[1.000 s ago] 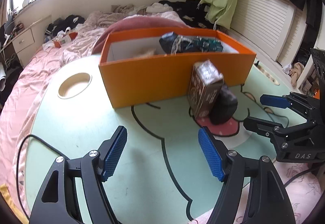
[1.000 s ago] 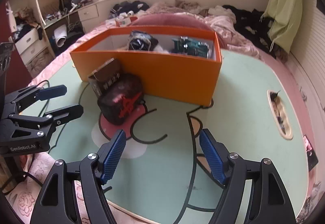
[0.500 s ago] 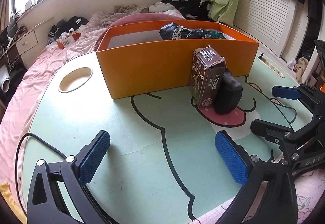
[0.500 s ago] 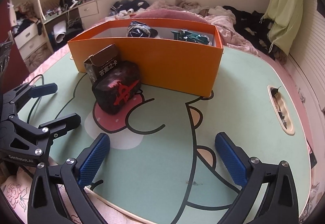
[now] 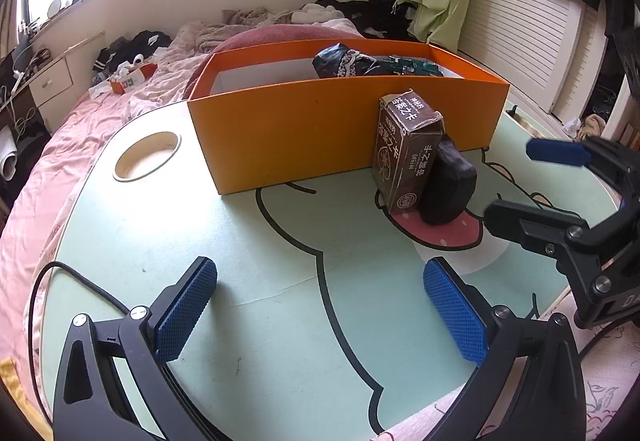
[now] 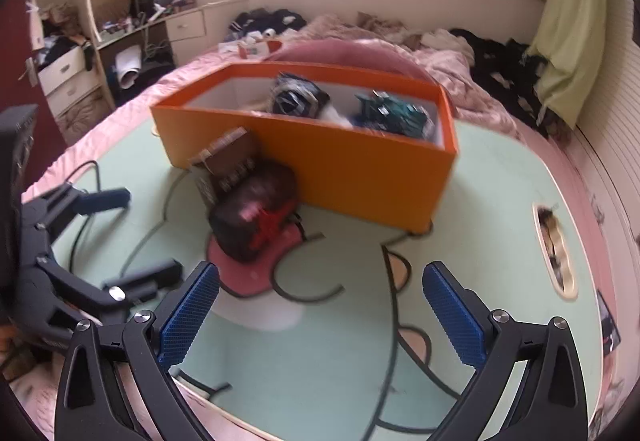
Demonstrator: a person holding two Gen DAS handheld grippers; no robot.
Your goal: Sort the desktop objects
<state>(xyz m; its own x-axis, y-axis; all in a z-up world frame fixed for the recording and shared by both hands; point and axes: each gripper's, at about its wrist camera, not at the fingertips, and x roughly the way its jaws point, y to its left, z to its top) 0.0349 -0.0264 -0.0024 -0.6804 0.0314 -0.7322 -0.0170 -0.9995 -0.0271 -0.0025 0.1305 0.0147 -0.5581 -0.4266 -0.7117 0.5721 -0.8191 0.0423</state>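
An orange box [image 5: 304, 129] stands on the green table [image 5: 248, 273] and holds a dark bundle [image 5: 340, 61] and a teal item [image 6: 396, 113]. A brown card box [image 5: 404, 153] stands upright against its front wall, with a black pouch [image 5: 448, 185] leaning on it. In the right wrist view the orange box [image 6: 360, 169], card box [image 6: 228, 161] and pouch [image 6: 256, 217] show blurred. My left gripper [image 5: 320, 305] is open and empty, short of the card box. My right gripper [image 6: 320, 309] is open and empty; it also shows in the left wrist view [image 5: 520, 185], right of the pouch.
A round cup hole [image 5: 146, 157] is cut in the table left of the orange box, and an oval slot [image 6: 554, 253] at the right side. A black cable [image 5: 72, 277] lies along the left edge. A cluttered bed [image 5: 120, 81] lies beyond the table.
Both grippers have opened wide from a narrower gap. The right gripper is moving, its view now blurred and higher over the table. The boxes have not moved.
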